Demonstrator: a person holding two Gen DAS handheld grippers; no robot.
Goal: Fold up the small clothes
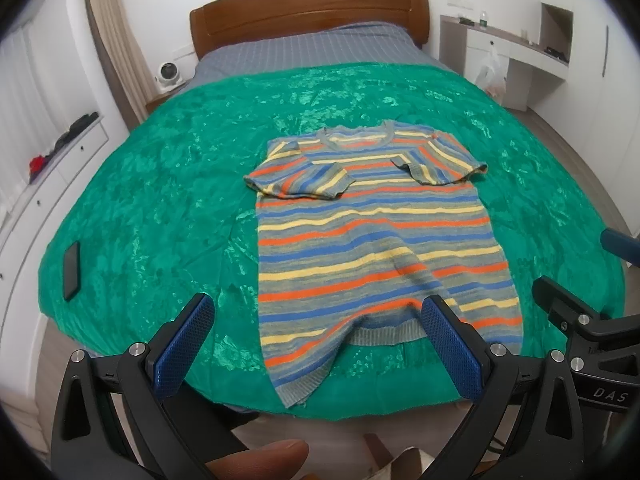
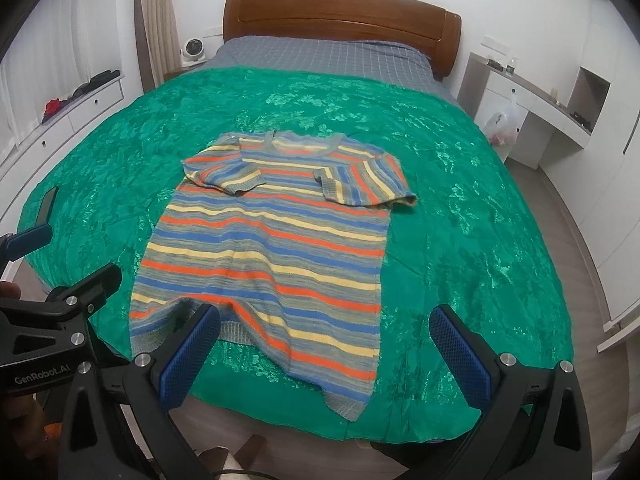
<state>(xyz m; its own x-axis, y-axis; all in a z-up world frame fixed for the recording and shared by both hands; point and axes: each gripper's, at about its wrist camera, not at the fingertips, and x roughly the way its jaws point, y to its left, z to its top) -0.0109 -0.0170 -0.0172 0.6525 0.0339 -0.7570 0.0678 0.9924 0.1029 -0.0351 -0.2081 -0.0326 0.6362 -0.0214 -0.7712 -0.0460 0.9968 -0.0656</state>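
Striped knit, orange, yellow, blue and grey: small short-sleeved sweater (image 1: 368, 236) laid flat at centre of green velvet bedspread (image 1: 160, 184), collar toward 12 o'clock, hem toward 6 o'clock at near edge of bed. Both sleeves already turned in across chest: one sleeve (image 1: 298, 178) lying at 10 o'clock of body panel, other sleeve (image 1: 440, 164) at 2 o'clock. Hem rumpled, one corner dragged out toward 6 o'clock and hanging near bed edge; shallow crease running up middle of lower panel.

Left gripper (image 1: 318, 344) released, blue pads wide apart, hovering just above hem, not touching cloth as far as can be told. Right gripper (image 2: 328, 354) likewise released, jaws spread, poised over hem corner at 6 o'clock in right wrist view. Nothing held by either.

Dark phone (image 1: 72, 270) flat on bedspread at 9 o'clock, well apart from garment. Wooden headboard (image 1: 308, 12) at 12 o'clock.

Step judged: sleeves done, bottom-to-top fold pending. Next move probably calls for pinching each hem corner, one per gripper, then lifting together and carrying hem toward 12 o'clock to lie over collar. Straggling corner likely needs evening first, otherwise fold apt to land skewed. Loose knit likely to stretch under uneven pull.
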